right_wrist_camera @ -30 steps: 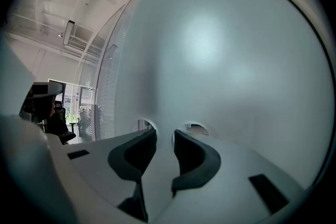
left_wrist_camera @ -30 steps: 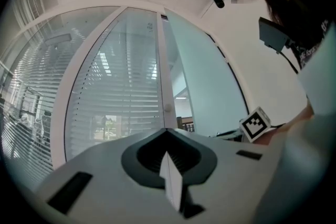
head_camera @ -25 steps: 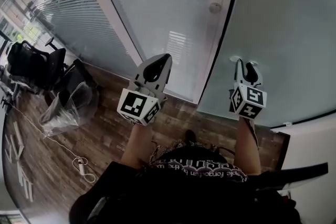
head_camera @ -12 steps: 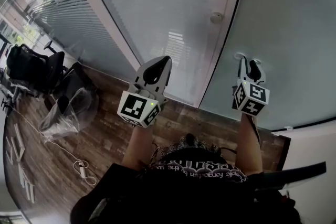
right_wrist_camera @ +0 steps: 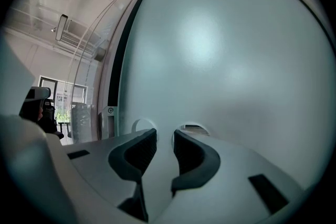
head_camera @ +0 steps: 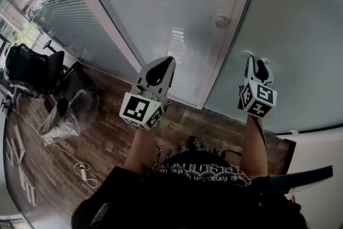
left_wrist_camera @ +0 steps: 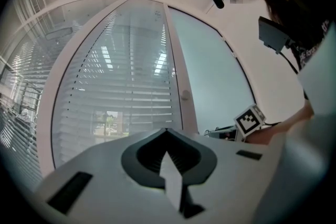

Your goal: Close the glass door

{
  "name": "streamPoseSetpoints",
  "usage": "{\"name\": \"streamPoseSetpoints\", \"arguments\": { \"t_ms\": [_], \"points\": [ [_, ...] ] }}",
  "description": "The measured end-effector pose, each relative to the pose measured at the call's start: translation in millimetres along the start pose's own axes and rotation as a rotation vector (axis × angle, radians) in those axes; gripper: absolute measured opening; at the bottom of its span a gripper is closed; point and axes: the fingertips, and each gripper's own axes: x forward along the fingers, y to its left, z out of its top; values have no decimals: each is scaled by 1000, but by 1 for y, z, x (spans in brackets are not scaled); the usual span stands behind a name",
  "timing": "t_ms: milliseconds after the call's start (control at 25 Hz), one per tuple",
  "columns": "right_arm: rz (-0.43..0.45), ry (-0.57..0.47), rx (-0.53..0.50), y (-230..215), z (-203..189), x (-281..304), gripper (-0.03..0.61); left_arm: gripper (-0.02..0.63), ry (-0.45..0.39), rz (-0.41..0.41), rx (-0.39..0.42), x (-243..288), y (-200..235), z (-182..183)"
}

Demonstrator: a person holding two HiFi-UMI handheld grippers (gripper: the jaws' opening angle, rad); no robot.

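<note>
At your right, the glass door (head_camera: 300,35) looks slightly ajar beside its frame (head_camera: 238,2). Your right gripper (head_camera: 253,61) rests against it, fingers released and empty, and could skid on smooth glass. Your left gripper (head_camera: 162,64), fingers clenched on nothing, risks pinching near the closing edge.

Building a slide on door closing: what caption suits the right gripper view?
Right gripper, jaws apart with nothing between them, facing the frosted glass door.
</note>
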Motion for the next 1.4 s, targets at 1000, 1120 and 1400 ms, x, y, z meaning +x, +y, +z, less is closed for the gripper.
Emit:
{"name": "streamPoseSetpoints", "arguments": {
  "t_ms": [1000, 1120, 1400],
  "points": [
    [29, -2, -39, 6, 0, -3, 107, 2, -19, -16, 4, 9, -7, 9],
    [27, -3, -34, 6, 1, -17, 106, 2, -27, -19, -5, 7, -10, 13],
    [54, -102, 23, 5, 29, -51, 106, 2, -40, -65, 13, 11, -25, 17]
  ]
}}
